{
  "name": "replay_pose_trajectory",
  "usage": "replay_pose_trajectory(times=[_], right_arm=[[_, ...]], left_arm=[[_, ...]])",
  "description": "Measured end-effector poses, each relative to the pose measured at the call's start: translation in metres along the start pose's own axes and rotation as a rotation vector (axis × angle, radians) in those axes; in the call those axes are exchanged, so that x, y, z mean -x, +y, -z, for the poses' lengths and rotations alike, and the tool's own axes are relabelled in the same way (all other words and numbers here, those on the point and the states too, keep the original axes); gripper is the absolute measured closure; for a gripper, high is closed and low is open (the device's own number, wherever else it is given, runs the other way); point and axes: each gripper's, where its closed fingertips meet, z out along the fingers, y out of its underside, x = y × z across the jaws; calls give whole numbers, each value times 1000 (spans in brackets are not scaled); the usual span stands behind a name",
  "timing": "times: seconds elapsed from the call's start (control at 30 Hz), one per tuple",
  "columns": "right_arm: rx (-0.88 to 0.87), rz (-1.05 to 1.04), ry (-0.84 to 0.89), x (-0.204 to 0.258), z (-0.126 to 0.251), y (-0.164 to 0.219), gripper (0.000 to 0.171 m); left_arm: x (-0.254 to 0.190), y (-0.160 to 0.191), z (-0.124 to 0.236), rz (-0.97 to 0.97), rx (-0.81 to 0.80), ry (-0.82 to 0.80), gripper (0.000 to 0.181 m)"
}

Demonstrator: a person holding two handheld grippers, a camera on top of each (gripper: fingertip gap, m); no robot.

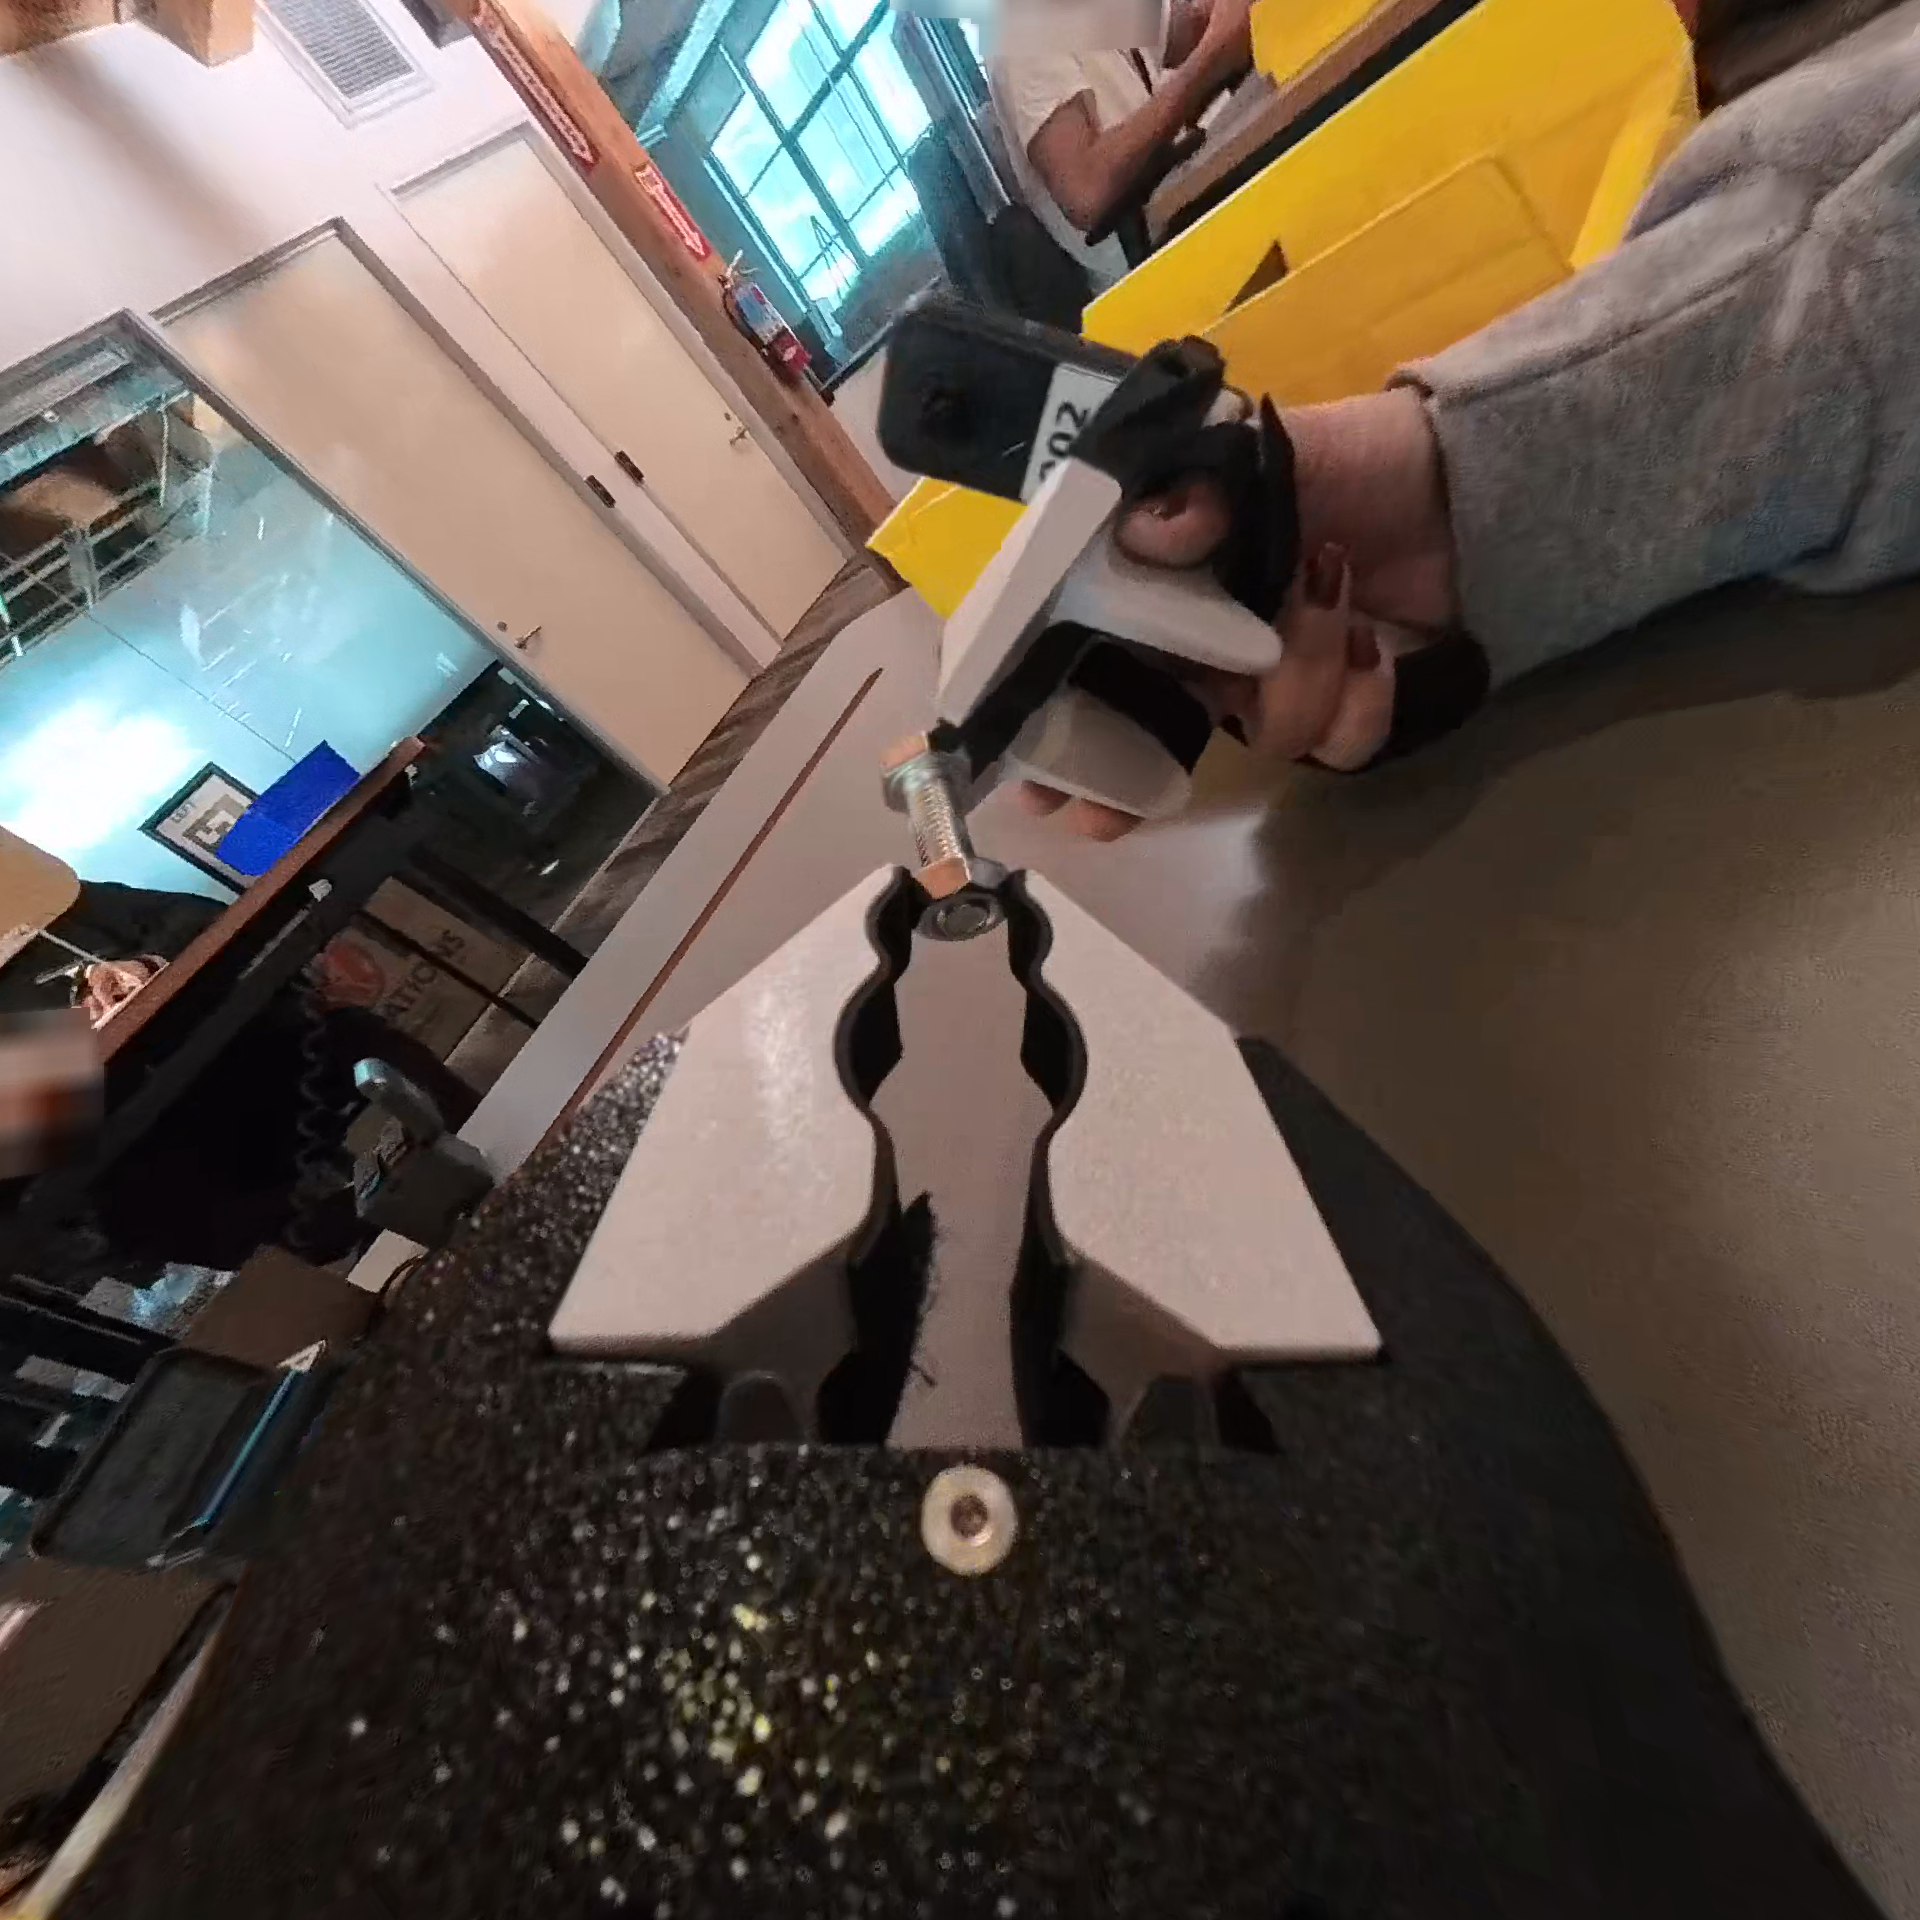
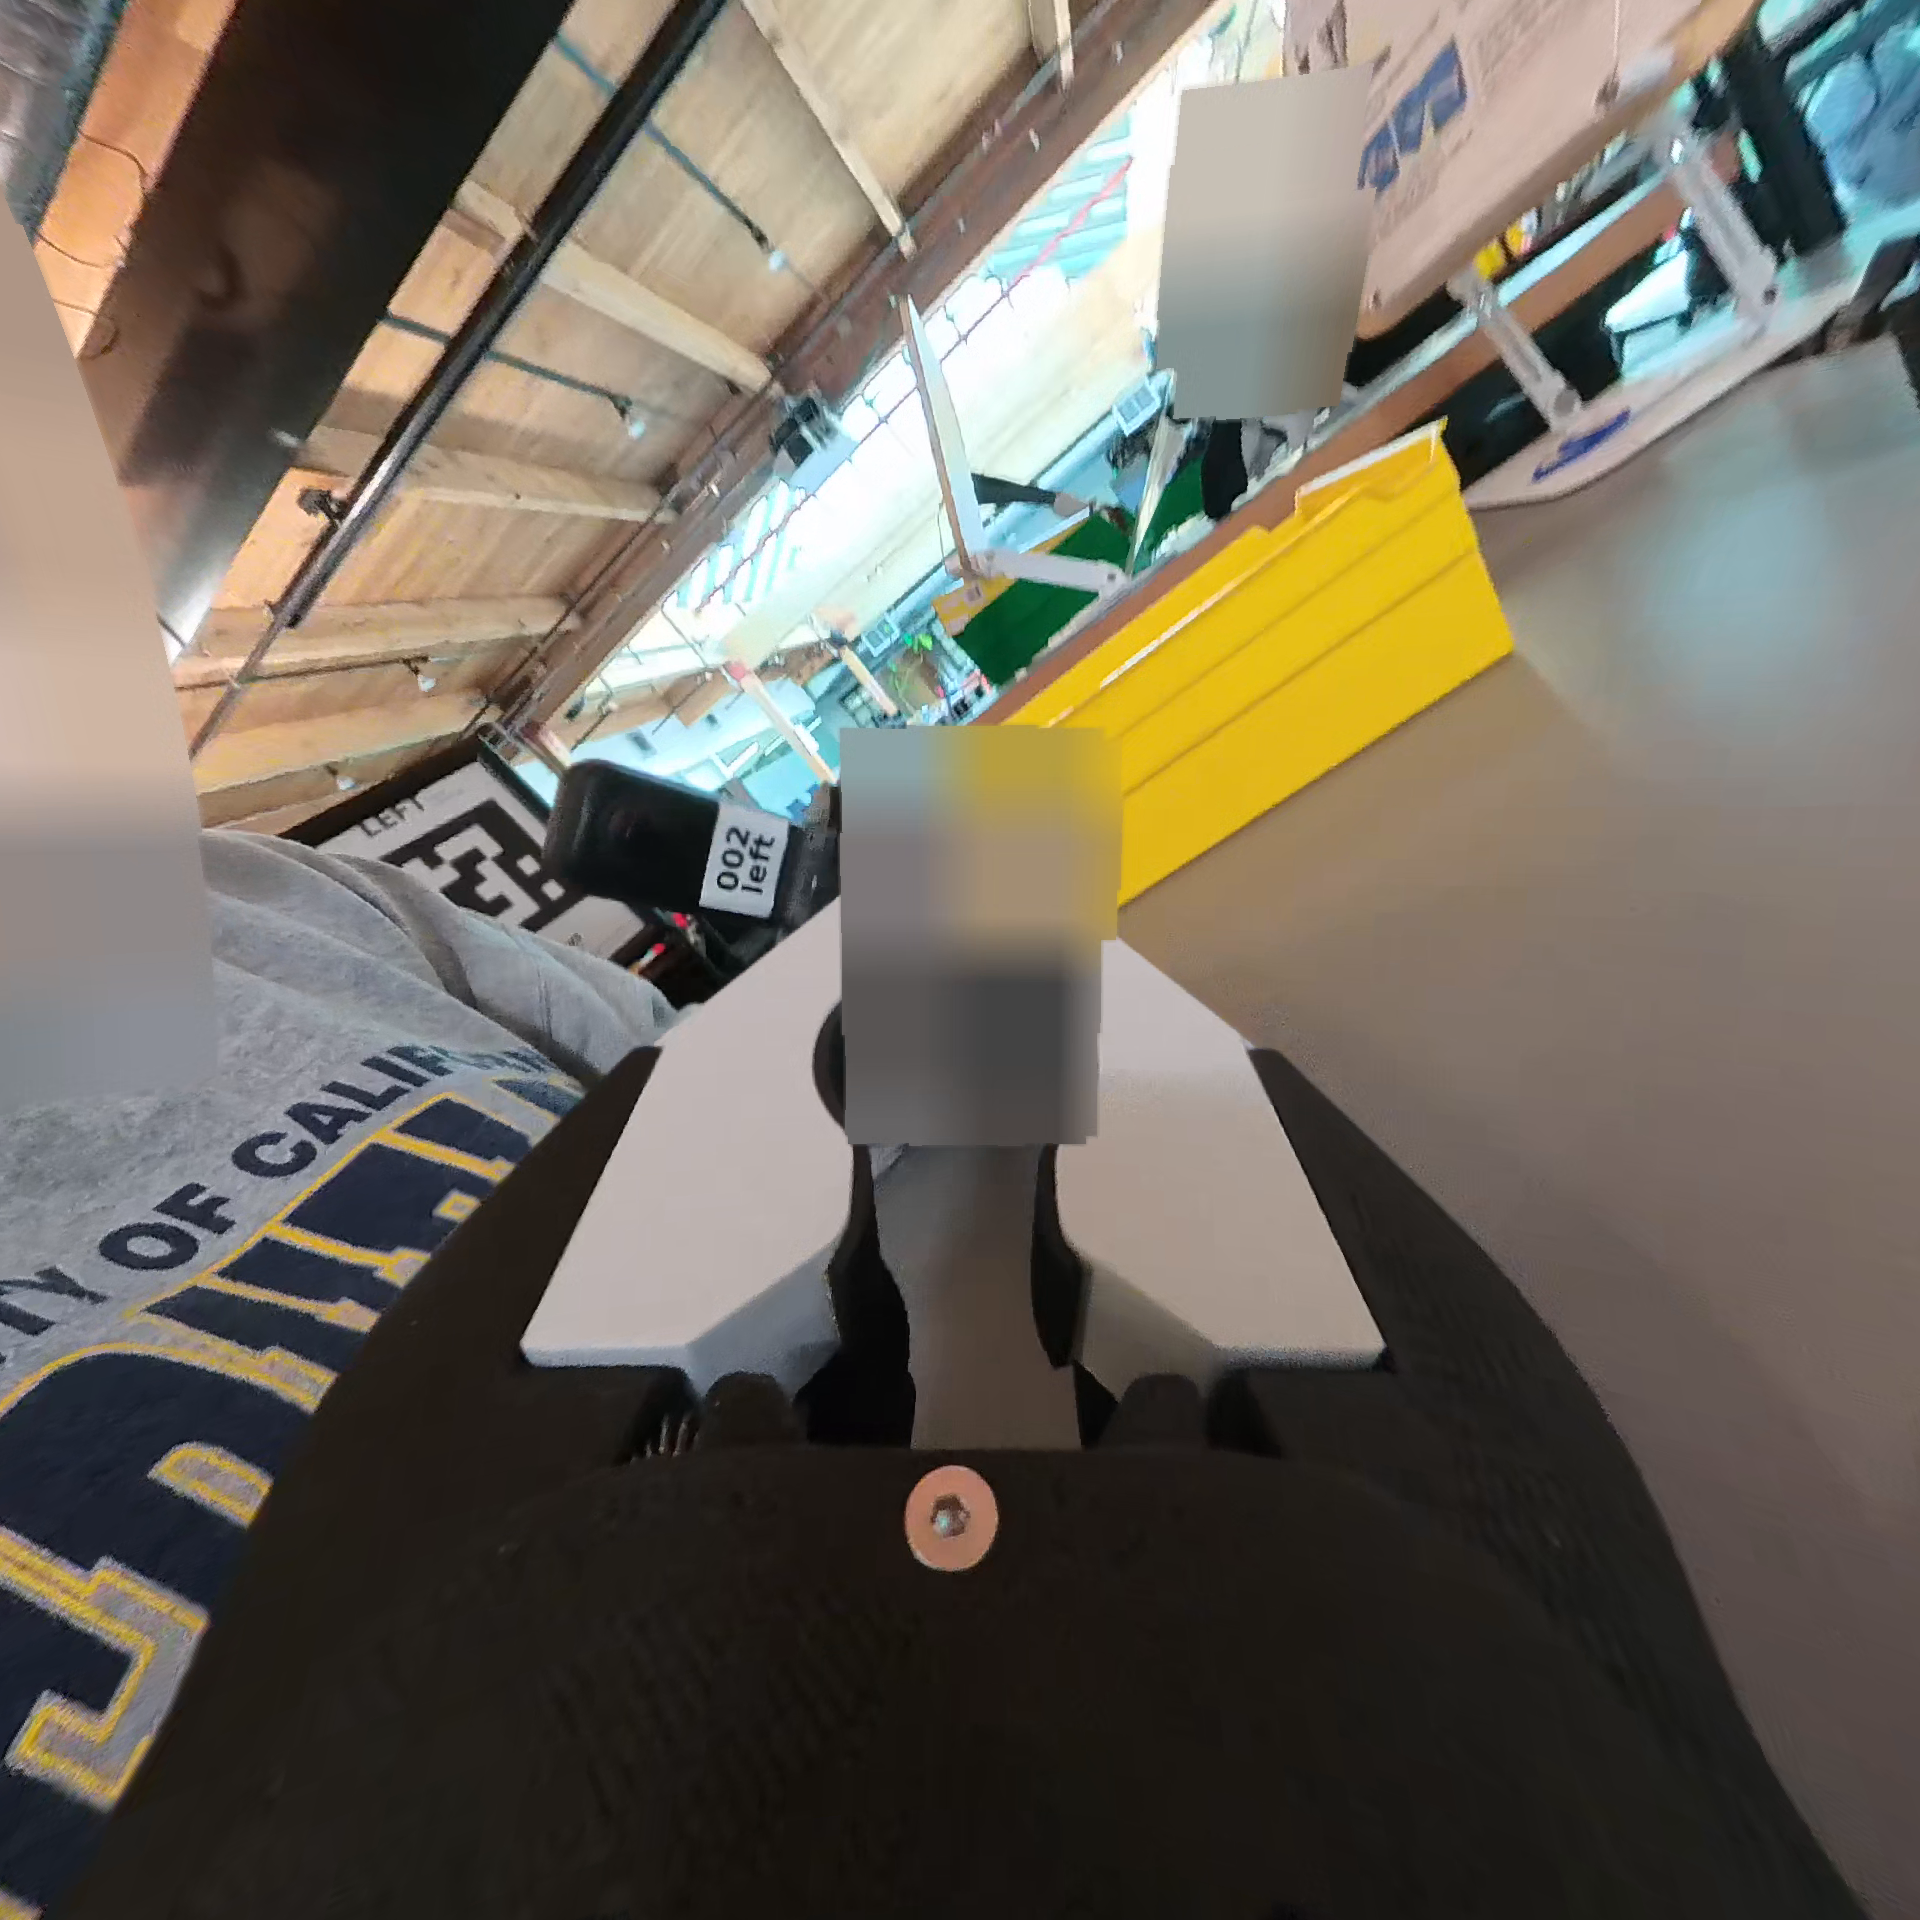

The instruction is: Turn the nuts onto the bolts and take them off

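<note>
Table [image 1: 1558,1039]: grey-brown flat top, the largest surface under both my tools.

Yellow bins [image 1: 1382,239]: open plastic bins with stepped walls, standing at the table's far side; also seen from the right wrist view [image 2: 1299,644].

Sleeve [image 1: 1704,374]: grey fabric, on the arm of the hand [image 1: 1351,582] that carries my right tool.

Left gripper [image 1: 961,899]: white fingers [image 1: 769,1132] with black wavy inner pads, on a black speckled body. I hold it closed at the tips on the nut.

Right gripper [image 1: 951,740]: white and black, with a camera on top, coming in from above and right. Its tips pinch the bolt's head end. In its own view a blurred patch covers the tips, so there I cannot tell their state.

Bolt [image 1: 928,805]: silver, threaded shank, hexagonal head; held in the air above the table between the two tools, tilted, head uppermost.

Nut [image 1: 961,891]: silver, hexagonal, bright metal, sitting on the lower end of the bolt's thread, with the shank's end showing through its bore.
</note>
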Motion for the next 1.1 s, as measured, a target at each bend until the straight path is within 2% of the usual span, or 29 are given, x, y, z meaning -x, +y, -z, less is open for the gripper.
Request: replay_pose_trajectory(times=[0.13, 0.2, 0.47, 0.53, 0.6, 0.67, 0.9, 0.97, 1.03, 1.1], right_arm=[[100, -4, 19, -3, -1, 14, 151], [152, 14, 36, -4, -1, 22, 148], [257, 81, 48, -4, -1, 38, 156], [231, 85, 44, -3, -2, 34, 156], [201, 96, 49, -4, -2, 30, 156], [160, 100, 44, -2, -2, 23, 157], [-9, 18, -41, 7, -5, 4, 159], [-40, -4, -93, 14, -6, 1, 159], [-71, -17, -131, 20, -6, -3, 159], [-81, -15, -124, 18, -6, -4, 158]], left_arm=[[-8, 4, 4, -120, 11, 35, 164], [-13, 8, 4, -157, 22, 60, 164], [-21, 10, 7, -167, 6, 100, 164], [-16, 7, 7, -112, -18, 68, 163], [-3, 0, 10, -62, -57, -2, 140], [1, -7, 12, -38, -104, -32, 129], [-11, -19, 9, -101, -158, -66, 128], [-7, -8, 3, -74, -89, -90, 134], [-1, 13, -5, 5, 23, -102, 131], [2, 7, -3, 42, -22, -104, 123]])
